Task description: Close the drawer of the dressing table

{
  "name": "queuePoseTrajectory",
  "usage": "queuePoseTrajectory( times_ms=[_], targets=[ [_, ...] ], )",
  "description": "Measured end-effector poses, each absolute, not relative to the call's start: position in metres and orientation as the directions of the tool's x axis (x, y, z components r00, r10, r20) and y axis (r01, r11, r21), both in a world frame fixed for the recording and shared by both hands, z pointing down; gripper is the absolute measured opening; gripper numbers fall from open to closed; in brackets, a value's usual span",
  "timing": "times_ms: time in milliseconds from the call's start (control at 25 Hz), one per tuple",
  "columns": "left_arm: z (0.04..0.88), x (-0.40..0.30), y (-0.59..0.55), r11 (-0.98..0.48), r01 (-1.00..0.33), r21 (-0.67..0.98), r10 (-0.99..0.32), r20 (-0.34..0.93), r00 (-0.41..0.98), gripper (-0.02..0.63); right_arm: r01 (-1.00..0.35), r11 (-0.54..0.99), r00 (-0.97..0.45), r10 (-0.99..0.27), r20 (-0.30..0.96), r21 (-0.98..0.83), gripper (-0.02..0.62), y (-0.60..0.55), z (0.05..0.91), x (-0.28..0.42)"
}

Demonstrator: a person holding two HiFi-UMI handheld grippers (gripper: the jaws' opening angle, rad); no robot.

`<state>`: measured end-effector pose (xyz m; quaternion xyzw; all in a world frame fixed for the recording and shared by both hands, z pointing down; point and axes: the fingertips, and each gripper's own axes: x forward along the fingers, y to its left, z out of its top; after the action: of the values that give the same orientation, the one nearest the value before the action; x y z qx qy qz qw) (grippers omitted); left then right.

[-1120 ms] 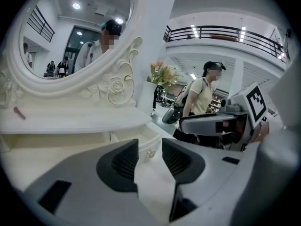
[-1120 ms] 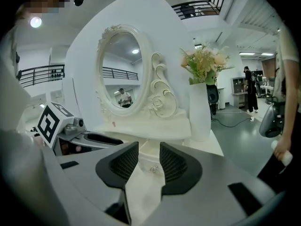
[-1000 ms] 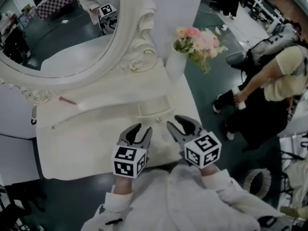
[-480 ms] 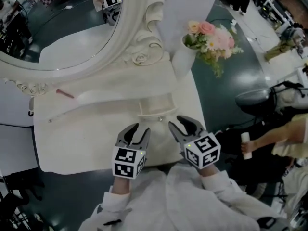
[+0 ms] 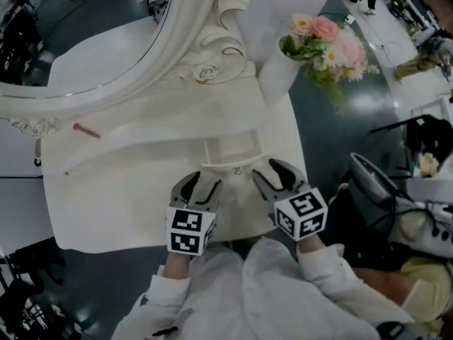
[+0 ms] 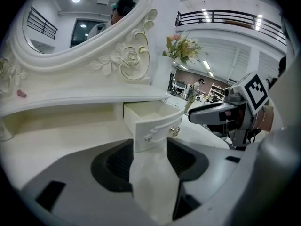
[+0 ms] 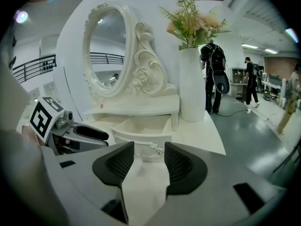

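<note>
Under the raised shelf point(image 5: 177, 119) of the white tabletop point(image 5: 113, 211), the small drawer point(image 5: 230, 151) is seen pulled out. Just in front of it, the left tongs point(image 5: 200, 184) and the right tongs point(image 5: 272, 173) are held empty, their jaws wide apart, having just been opened further.

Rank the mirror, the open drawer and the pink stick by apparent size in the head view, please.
1. mirror, cropped by the picture's edge yet clearly largest
2. open drawer
3. pink stick, smallest

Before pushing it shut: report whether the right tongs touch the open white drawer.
Cannot tell. Right gripper view: white drawer front beyond parted right tongs; gap unclear.
</note>
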<state>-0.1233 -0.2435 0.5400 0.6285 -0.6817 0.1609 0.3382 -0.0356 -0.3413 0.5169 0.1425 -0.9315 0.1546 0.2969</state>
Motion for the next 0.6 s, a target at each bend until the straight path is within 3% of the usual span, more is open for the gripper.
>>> queuePoseTrajectory(
  times_ms=[600],
  targets=[
    [0.561,-0.133,-0.262,0.108,-0.975,0.193,-0.730,0.682,0.054,0.204,-0.352,0.922,-0.737,-0.168,0.655,-0.160,0.201,-0.360,0.553,-0.039]
  ],
)
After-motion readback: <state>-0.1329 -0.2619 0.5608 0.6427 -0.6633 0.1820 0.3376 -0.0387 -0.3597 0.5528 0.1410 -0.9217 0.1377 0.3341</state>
